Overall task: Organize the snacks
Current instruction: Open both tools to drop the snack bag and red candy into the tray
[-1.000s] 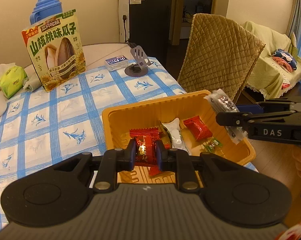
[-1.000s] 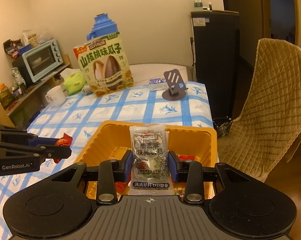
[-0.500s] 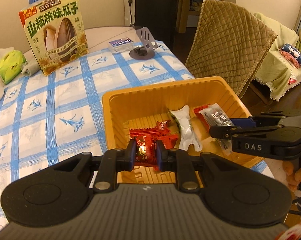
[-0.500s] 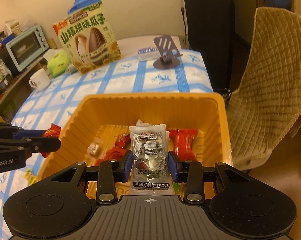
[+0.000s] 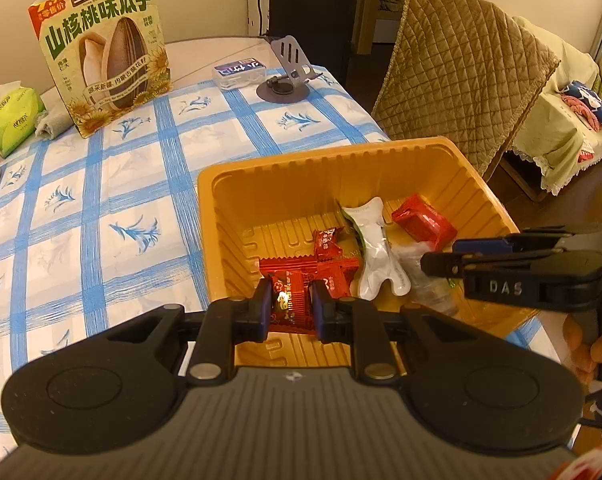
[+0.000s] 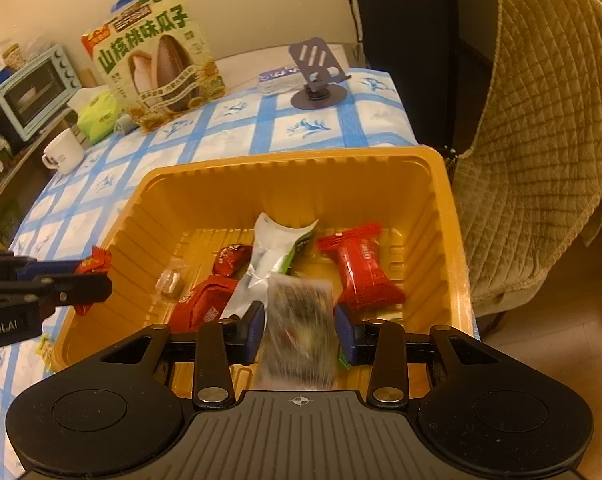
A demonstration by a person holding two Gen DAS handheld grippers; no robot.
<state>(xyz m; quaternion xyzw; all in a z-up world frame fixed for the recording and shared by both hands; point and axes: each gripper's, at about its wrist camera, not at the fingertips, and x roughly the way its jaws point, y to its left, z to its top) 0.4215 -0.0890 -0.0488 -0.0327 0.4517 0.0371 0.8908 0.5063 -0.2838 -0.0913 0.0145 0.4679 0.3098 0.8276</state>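
An orange tray [image 5: 229, 216] [image 6: 441, 208] stands at the table's near right corner and holds several snacks: red packets [image 6: 361, 268], a white pouch [image 5: 375, 248] and a small clear candy [image 6: 171, 280]. My left gripper [image 5: 289, 306] is shut on a red snack packet [image 5: 287, 304] above the tray's near left rim. My right gripper [image 6: 299, 326] is over the tray with its jaws parted. A clear packet of dark snack [image 6: 299, 332] is blurred between them, dropping free.
A big sunflower-seed bag [image 5: 105, 52] stands at the table's far side, with a tissue pack [image 5: 9, 118], a white mug [image 6: 63, 152], a phone stand [image 5: 285, 68] and a small box [image 5: 239, 72]. A quilt-covered chair [image 5: 457, 84] stands right of the table.
Both grippers have moved lower over the tray. My right gripper has opened and let go of the clear packet, which is now falling. The left still holds its red packet.
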